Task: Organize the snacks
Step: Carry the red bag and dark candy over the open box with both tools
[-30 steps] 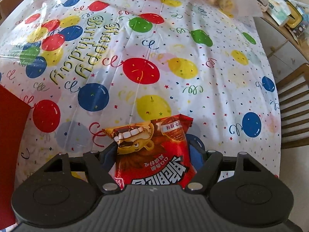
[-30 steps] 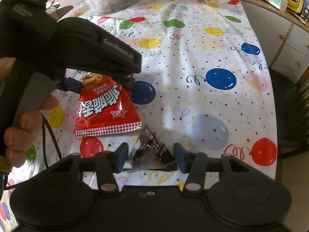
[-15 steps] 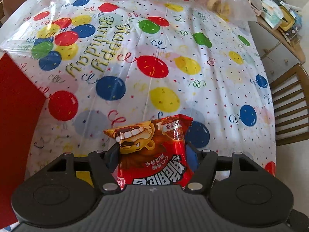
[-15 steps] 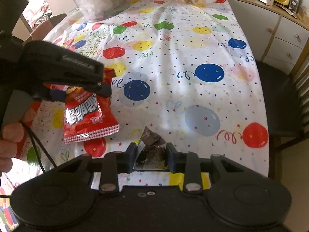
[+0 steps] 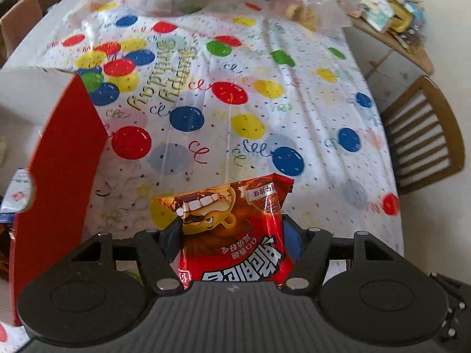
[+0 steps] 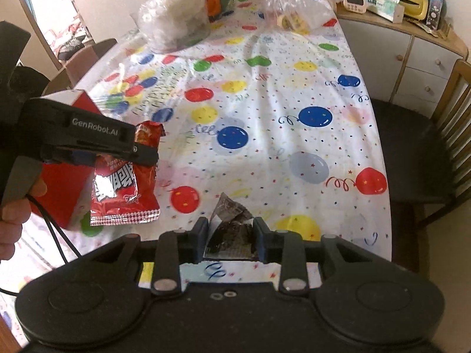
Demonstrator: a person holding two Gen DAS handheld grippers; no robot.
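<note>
Both grippers are loaded, so this looks like the carry to the box. Nearest, the right gripper [image 6: 231, 234] is clamped narrow on a small dark triangular packet [image 6: 231, 226], held just above the near edge of the balloon tablecloth [image 6: 265, 103]. To its left, the left gripper [image 5: 232, 235] grips a red snack bag [image 5: 235, 232] by its sides, lifted clear of the cloth. To do this well: keep each squeeze firm but light, since that puffy bag could crush or slip; swing left over the open red box [image 5: 59, 153] and lower before letting go. The bag is glossy red with a grinning cartoon face, its serrated seam hanging downward. Far off, 2 clear plastic bags [image 6: 173, 20] sit at the table's end.
</note>
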